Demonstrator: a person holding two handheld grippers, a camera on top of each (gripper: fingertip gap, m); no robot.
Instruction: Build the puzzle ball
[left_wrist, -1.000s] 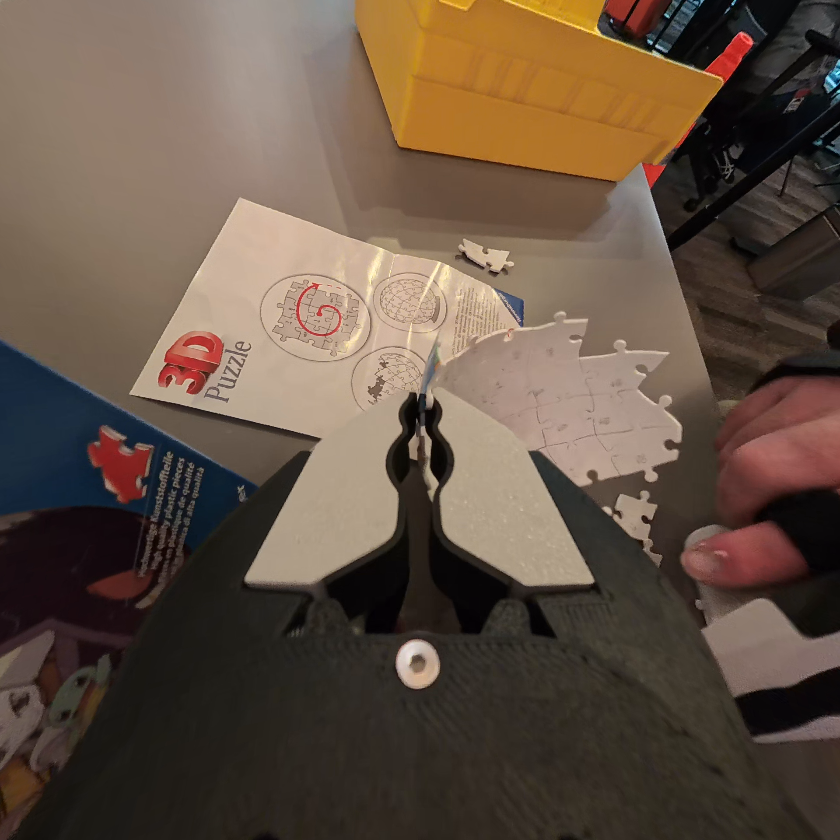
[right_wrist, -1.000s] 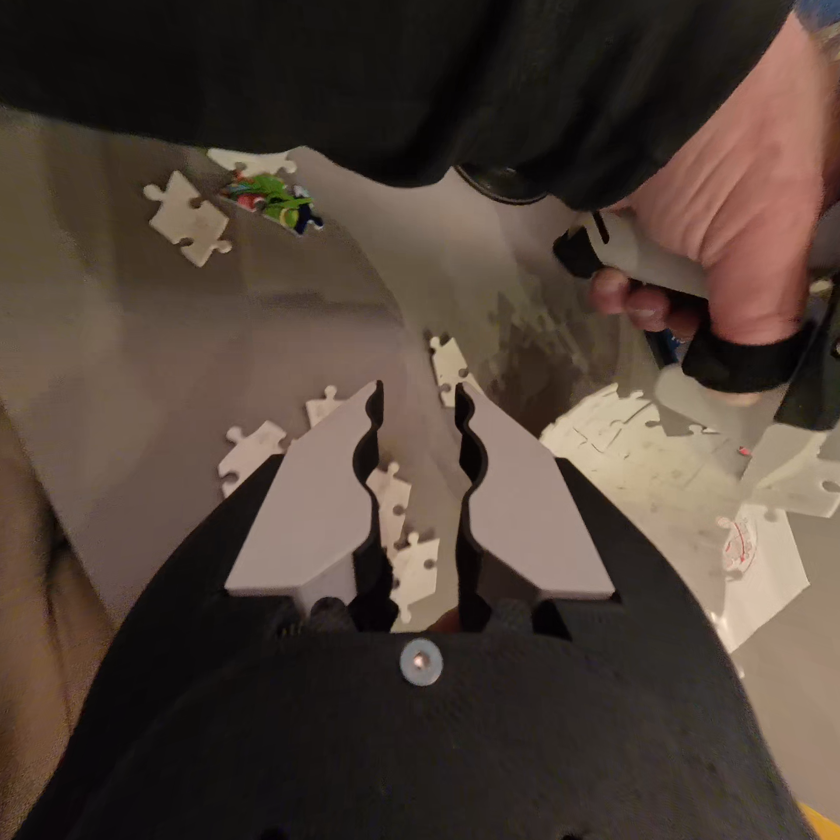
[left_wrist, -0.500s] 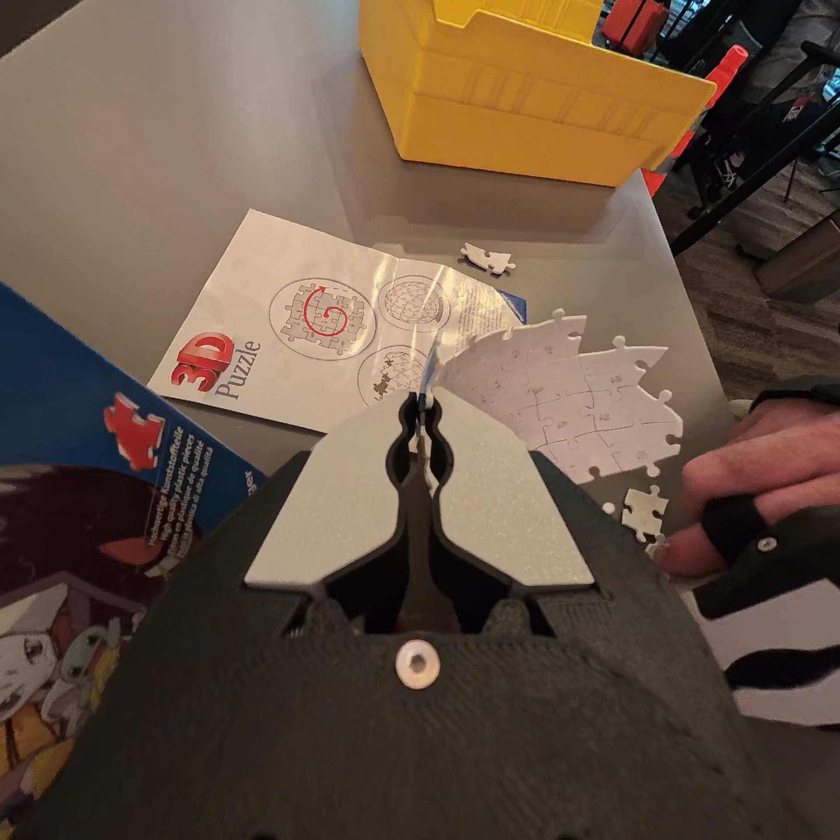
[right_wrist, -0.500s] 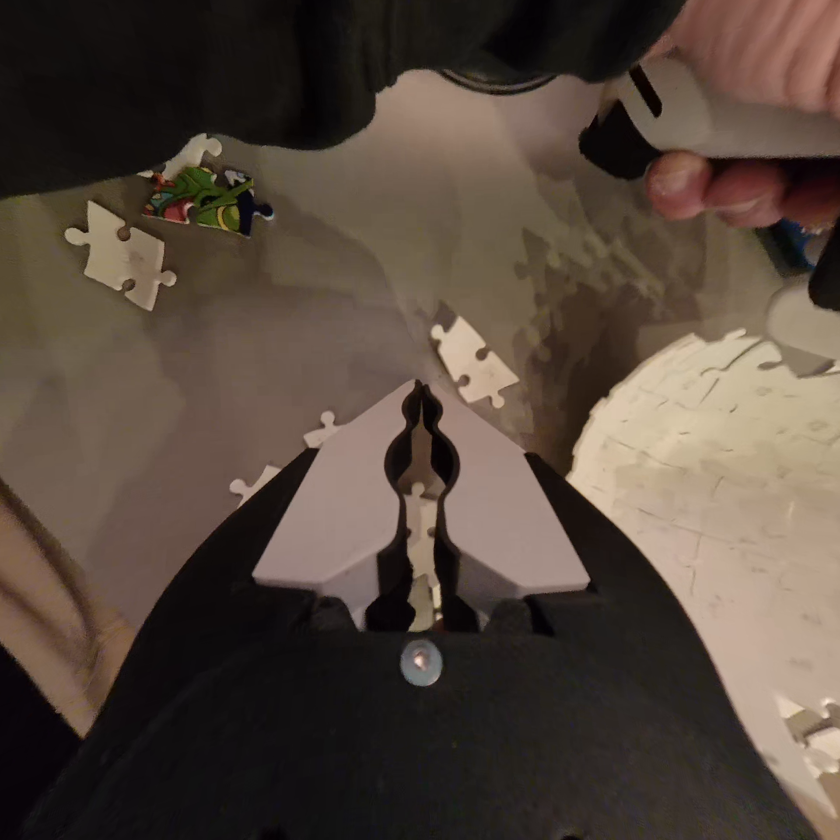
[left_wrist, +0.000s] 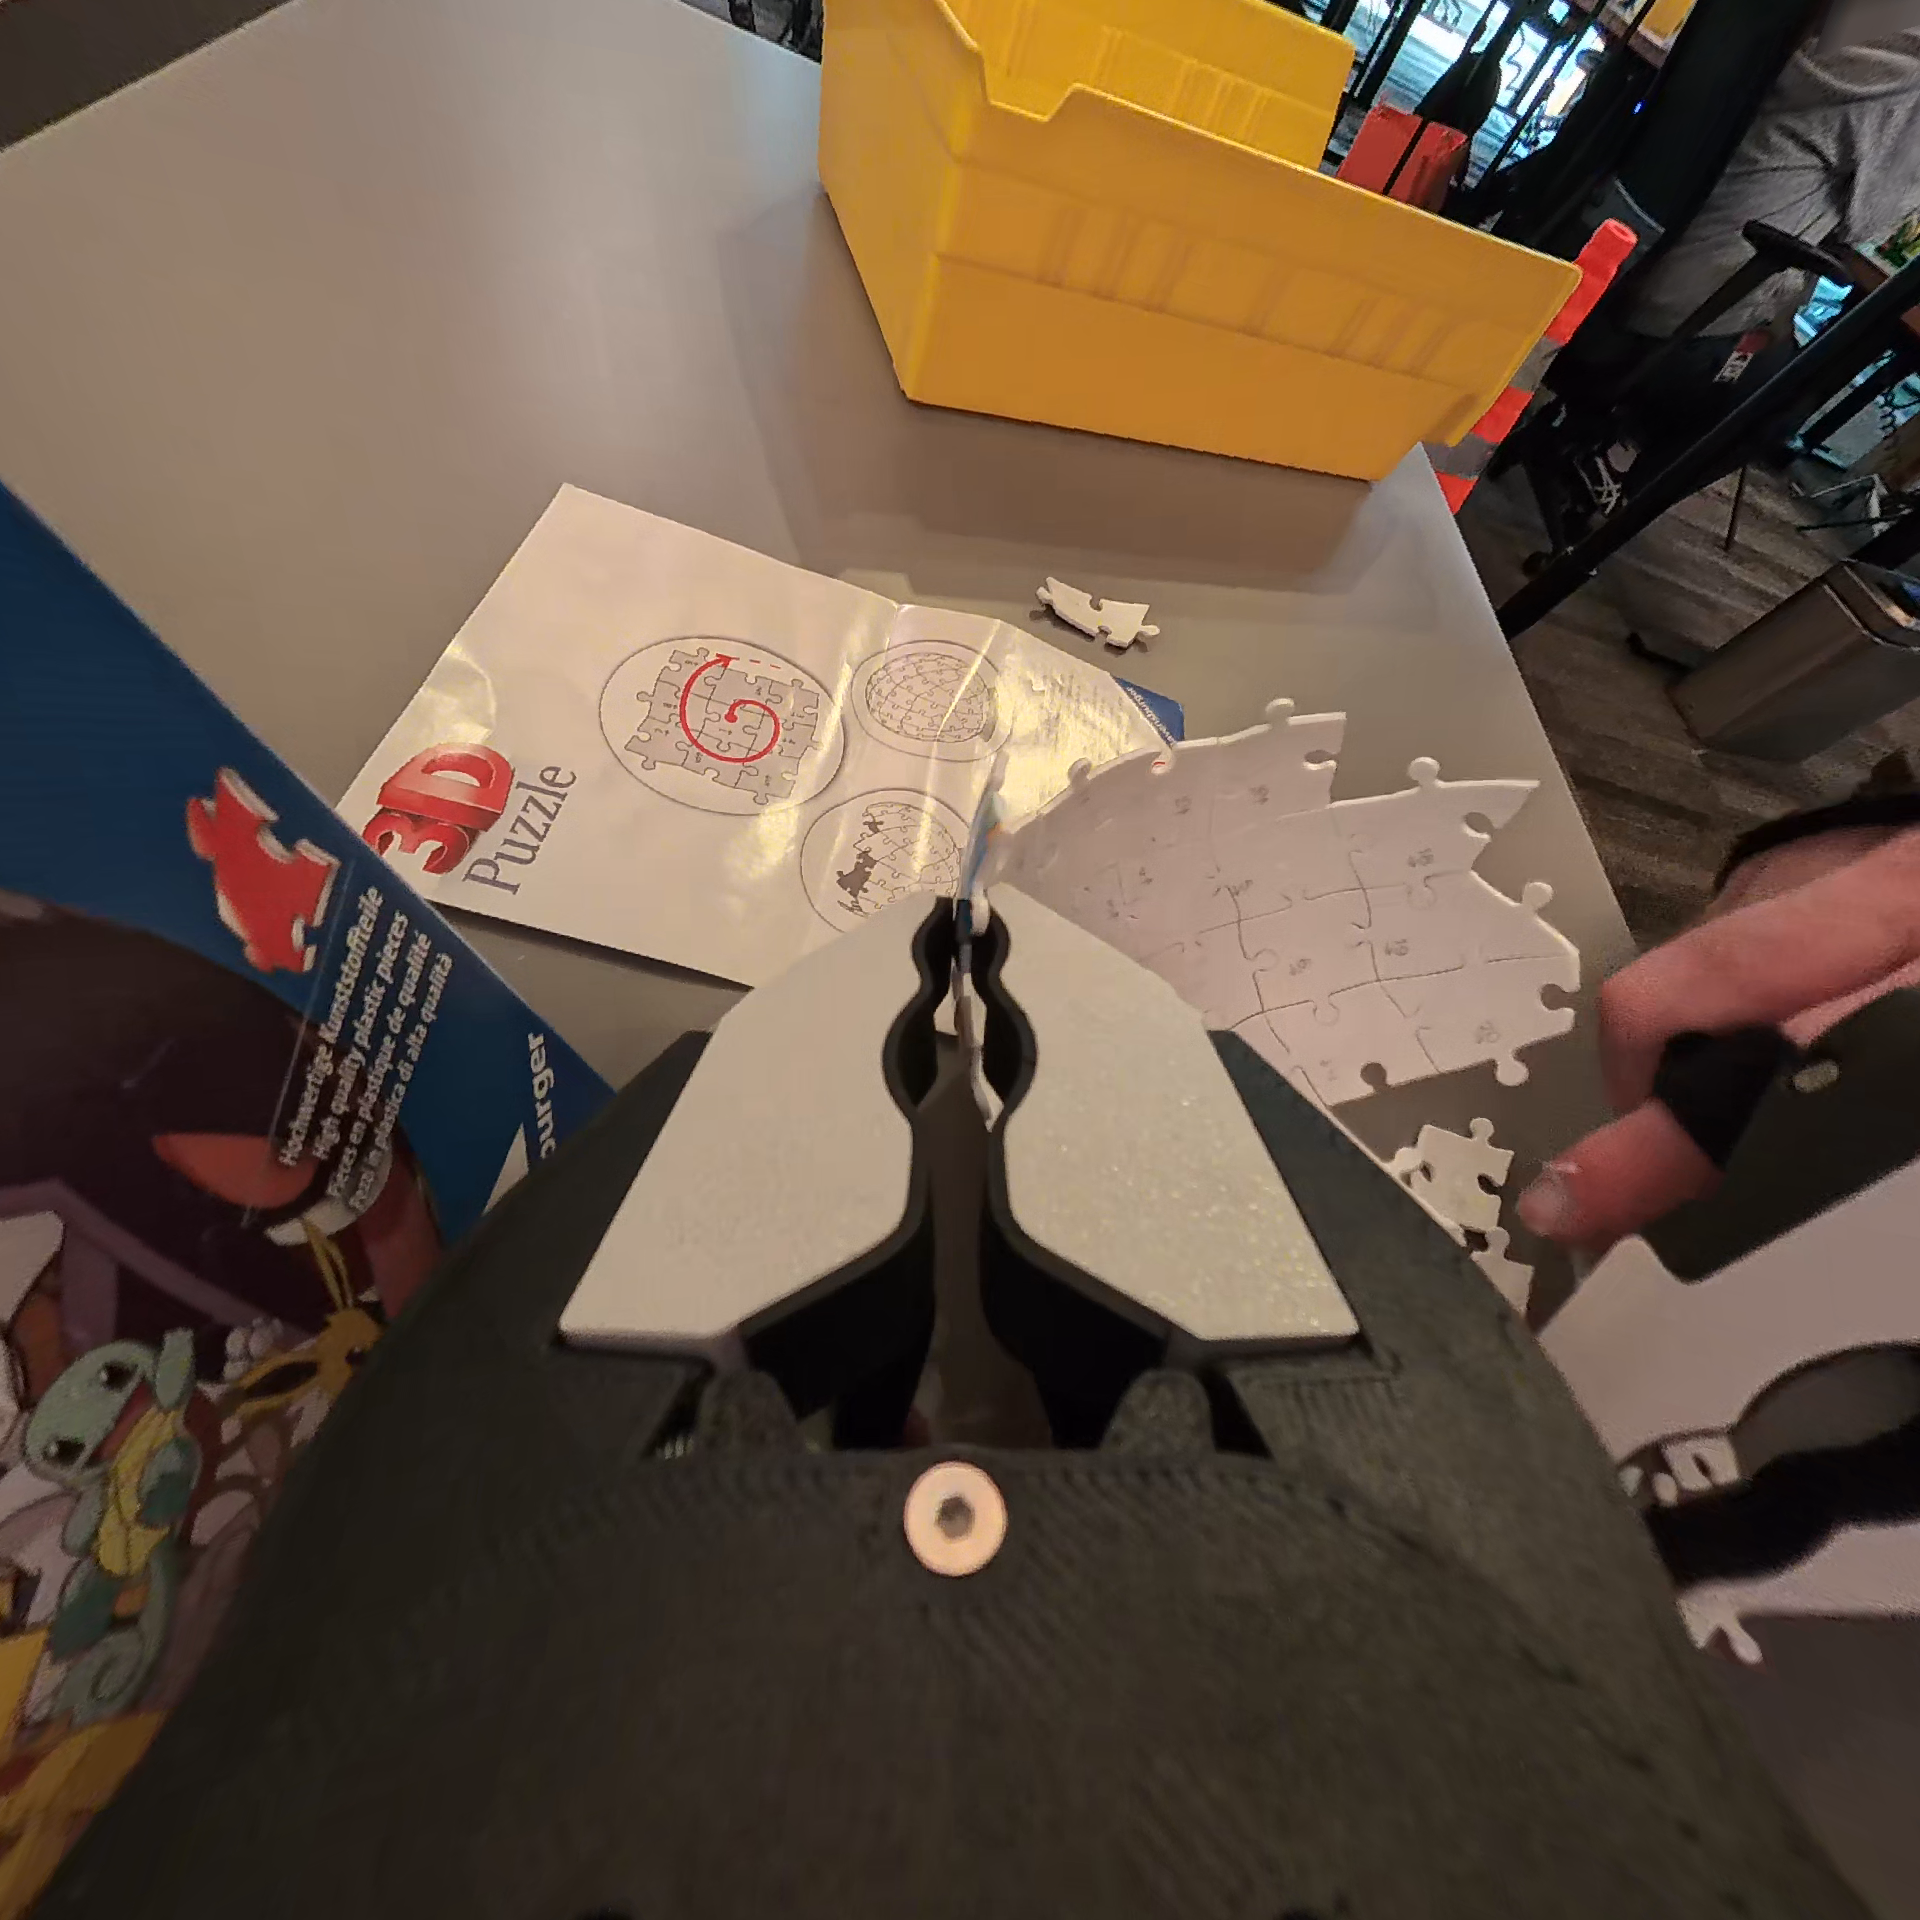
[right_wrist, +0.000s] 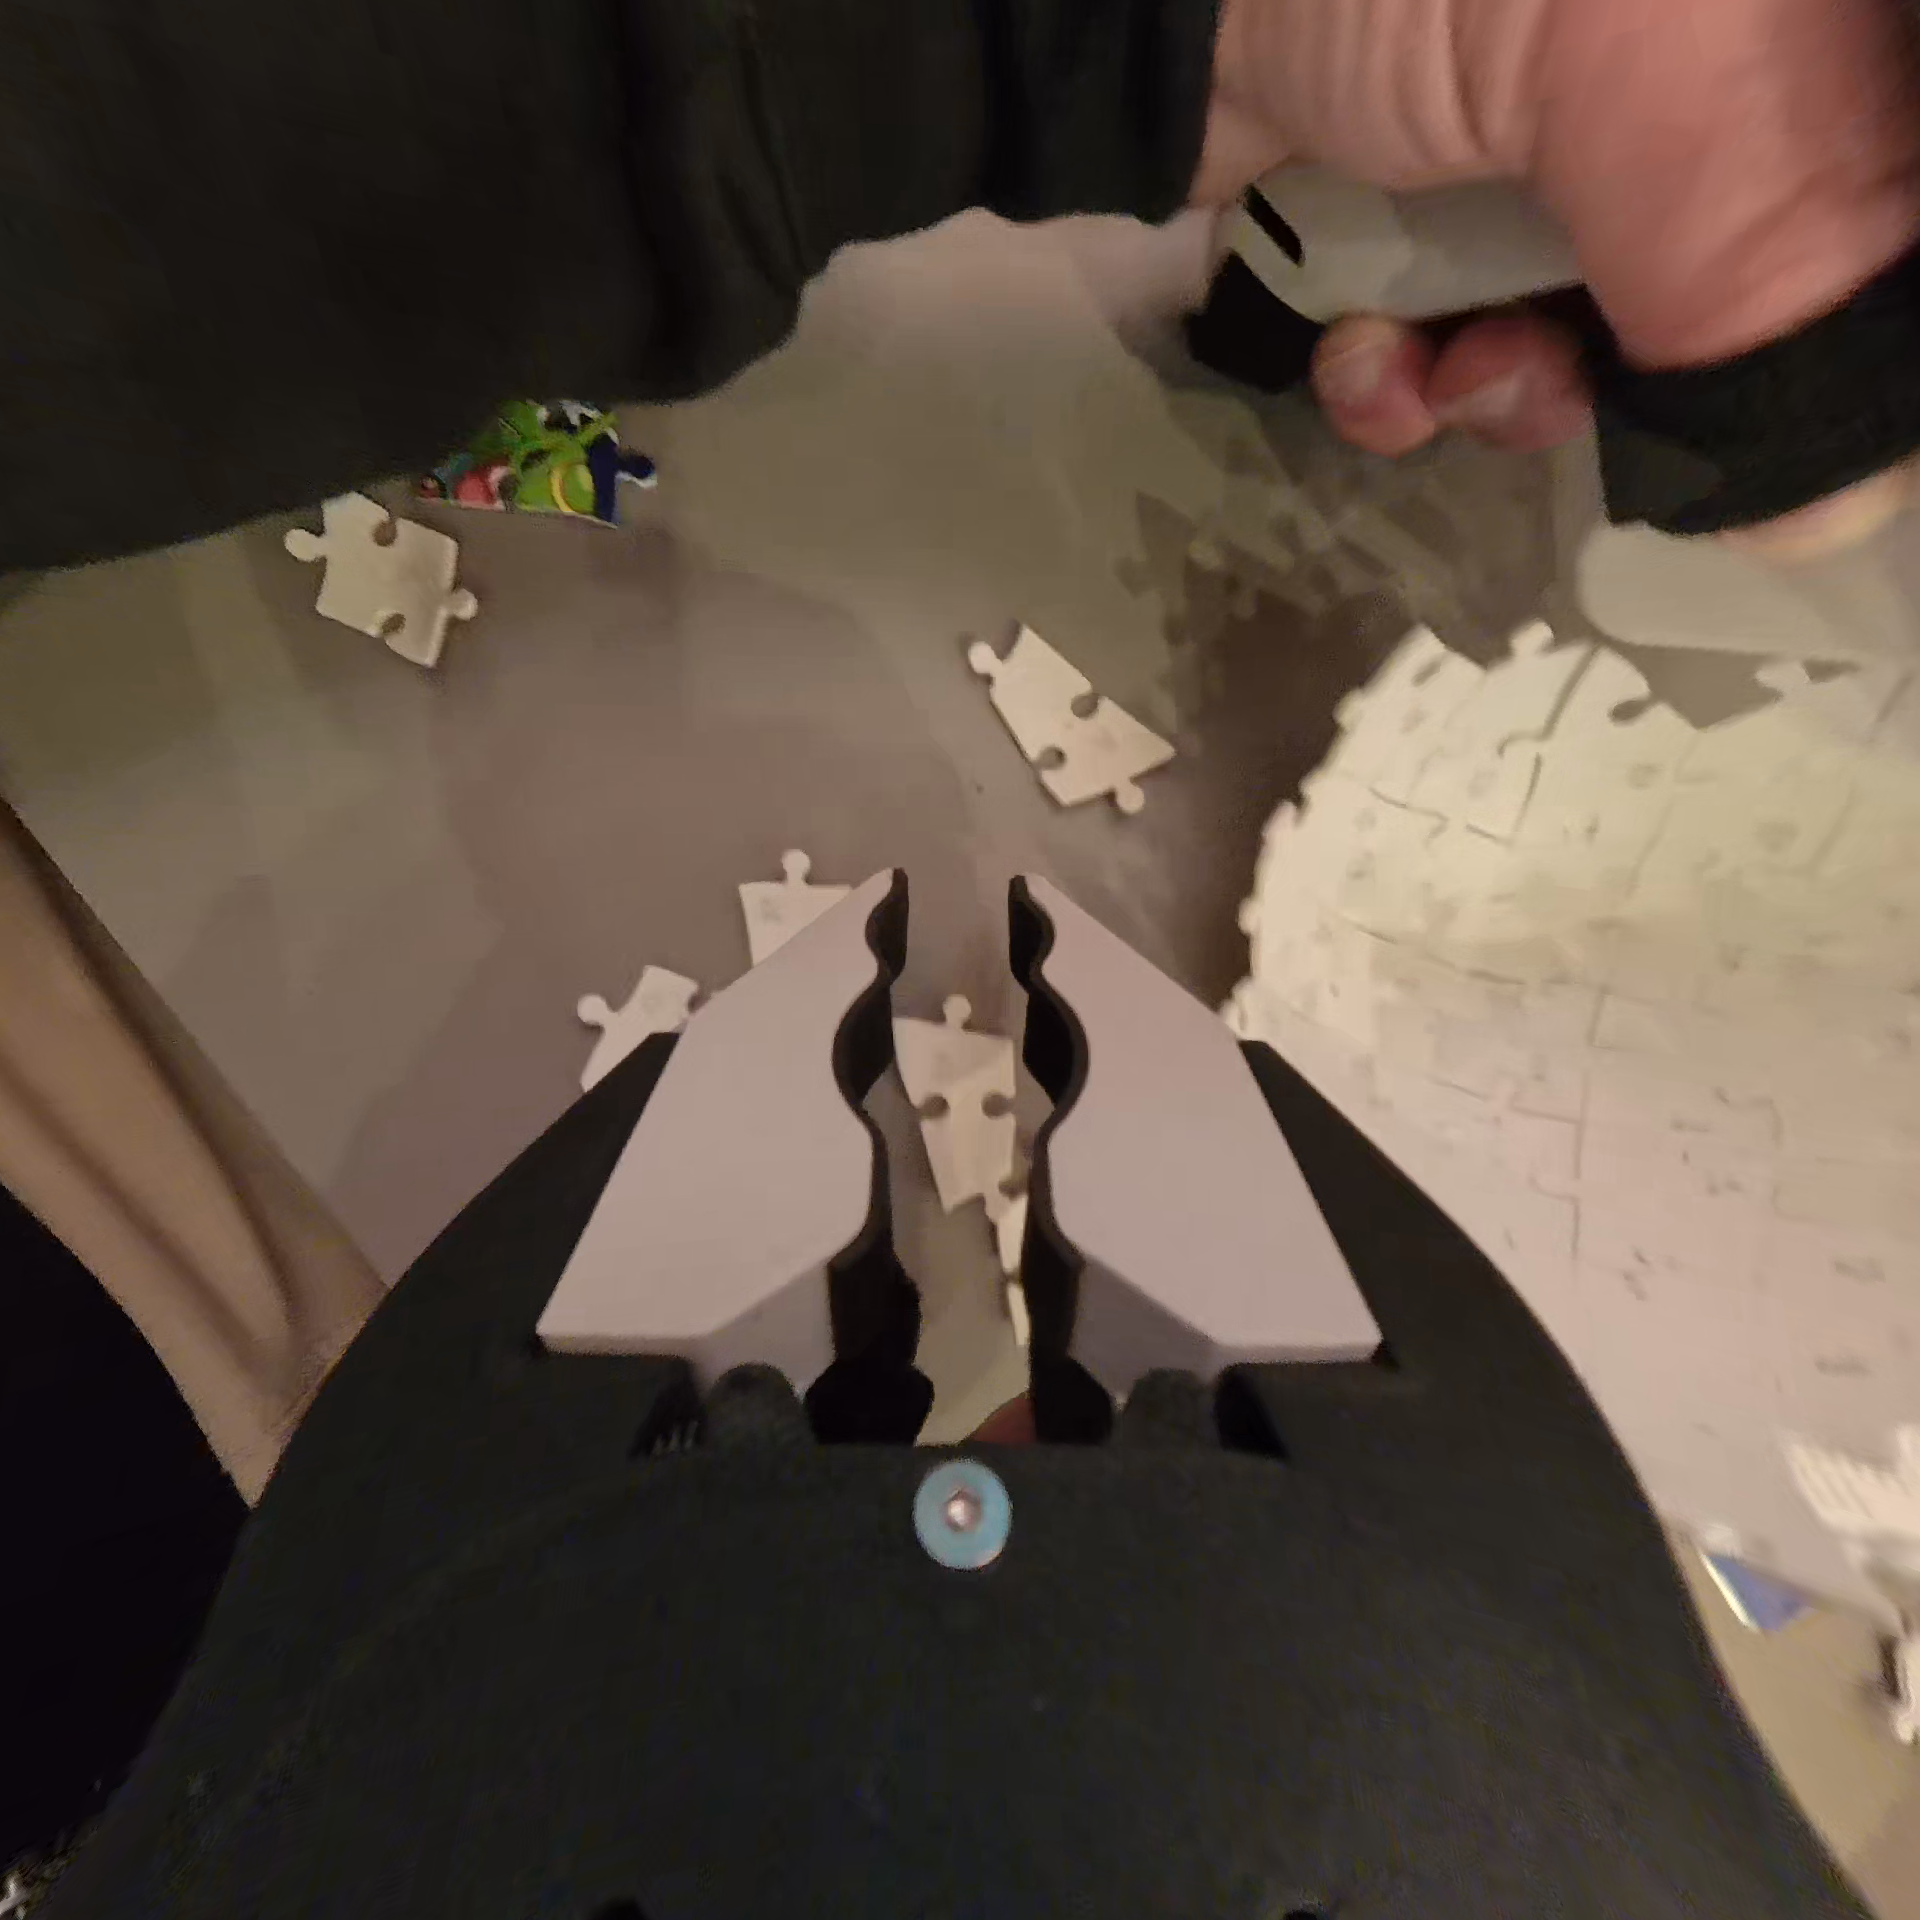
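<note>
My left gripper (left_wrist: 968, 914) is shut on the edge of a curved, partly built white puzzle shell (left_wrist: 1320, 914), held above the table with its plain back showing. The shell also shows in the right wrist view (right_wrist: 1579, 1018), at the right. My right gripper (right_wrist: 956, 883) is open and empty, low over the grey table. A loose white piece (right_wrist: 961, 1101) lies between its fingers, below them. More white pieces (right_wrist: 1070, 717) (right_wrist: 384, 577) and a coloured piece (right_wrist: 551, 473) lie beyond. One loose piece (left_wrist: 1096, 613) lies near the leaflet.
A white instruction leaflet (left_wrist: 665, 717) lies flat ahead of the left gripper. The blue puzzle box (left_wrist: 156, 987) stands at the left. A yellow bin (left_wrist: 1164, 260) sits at the back. The table edge (left_wrist: 1538, 665) runs along the right. A dark sleeve (right_wrist: 520, 208) hangs over the pieces. About 15 centimetres separates my left fingertips from my right.
My right gripper shut half a second ago and is open again now, having shifted a little. The left gripper keeps its hold on the shell and has lifted and pulled back slightly.
</note>
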